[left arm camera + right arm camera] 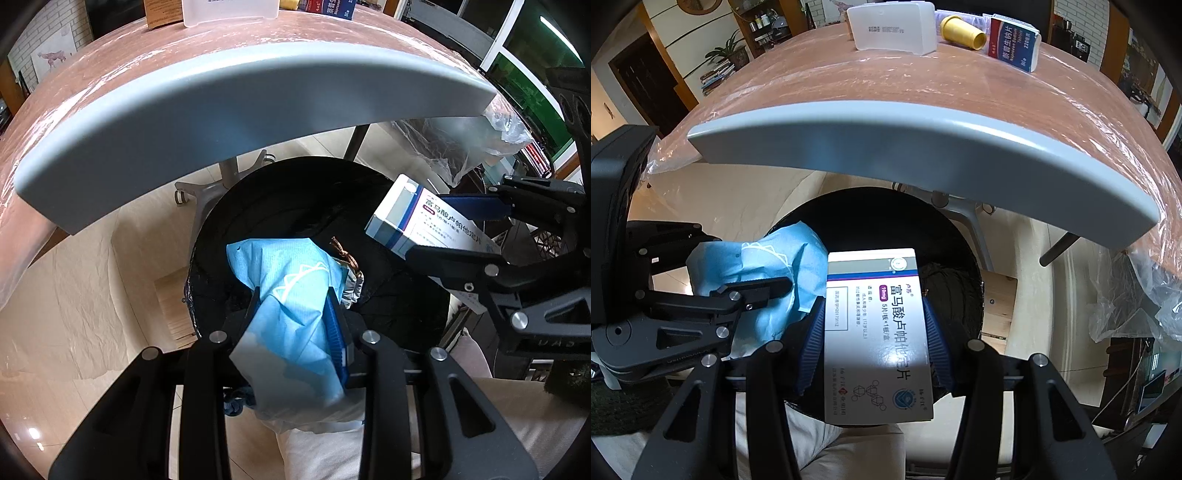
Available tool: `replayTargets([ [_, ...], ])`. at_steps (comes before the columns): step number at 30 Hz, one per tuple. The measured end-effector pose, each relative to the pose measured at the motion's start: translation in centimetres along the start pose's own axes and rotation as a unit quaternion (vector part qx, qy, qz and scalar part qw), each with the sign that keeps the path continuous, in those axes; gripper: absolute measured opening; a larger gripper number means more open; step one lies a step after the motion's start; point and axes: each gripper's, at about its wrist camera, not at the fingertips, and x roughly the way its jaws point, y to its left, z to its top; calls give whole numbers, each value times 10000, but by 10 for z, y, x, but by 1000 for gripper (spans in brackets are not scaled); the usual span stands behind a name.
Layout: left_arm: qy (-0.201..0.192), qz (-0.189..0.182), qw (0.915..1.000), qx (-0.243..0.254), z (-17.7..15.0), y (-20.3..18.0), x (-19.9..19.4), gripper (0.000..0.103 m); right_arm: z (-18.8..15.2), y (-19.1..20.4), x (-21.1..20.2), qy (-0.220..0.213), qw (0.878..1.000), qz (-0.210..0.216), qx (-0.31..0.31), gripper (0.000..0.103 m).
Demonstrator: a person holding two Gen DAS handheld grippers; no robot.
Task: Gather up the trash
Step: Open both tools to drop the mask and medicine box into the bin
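Below the grey edge of the surface (236, 96), a black trash bin (280, 192) lined with a dark bag stands on the pale floor, and both grippers hang over its opening. The left gripper (295, 306) has its fingers (334, 325) closed narrow on a crumpled blue wrapper (291, 288), which sticks out past the tips above the inside of the bin. The right gripper (875, 317) holds a white medicine box (875, 332) with a purple stripe and printed text; its blue ribbed fingers (936, 332) press on the two long sides of the box. The box lies flat between them, its far end over the dark inside of the bin. The two grippers are just beside each other, and in the right wrist view the wrapper appears to the left of the box. On the far part of the surface, which is covered with clear plastic film (960, 96), stand a white plastic container (892, 27), a yellow cup (962, 31) lying on its side and a red and blue box (1015, 44).
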Motion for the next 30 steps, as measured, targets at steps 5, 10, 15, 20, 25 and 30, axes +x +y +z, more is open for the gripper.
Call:
replayTargets([
  [5,11,29,10000,16,4,-4,5,34,0,3,2,15,10000,-35,-19,50],
  [10,7,57,10000,31,3,-3,7,34,1,3,3,26,10000,-62,-33,50],
  [15,-99,200,9998,-9,6,-2,8,42,2,-1,3,0,10000,-48,29,53],
  [20,-224,197,9995,-119,7,1,3,64,-1,-6,-4,-87,9999,55,135,82],
  [25,-239,157,9995,-165,1,3,-2,72,-9,-13,-18,-129,9997,49,180,82],
  [30,-366,4,9983,-451,-6,9,-22,75,-14,-26,-42,-334,9986,73,406,82],
])
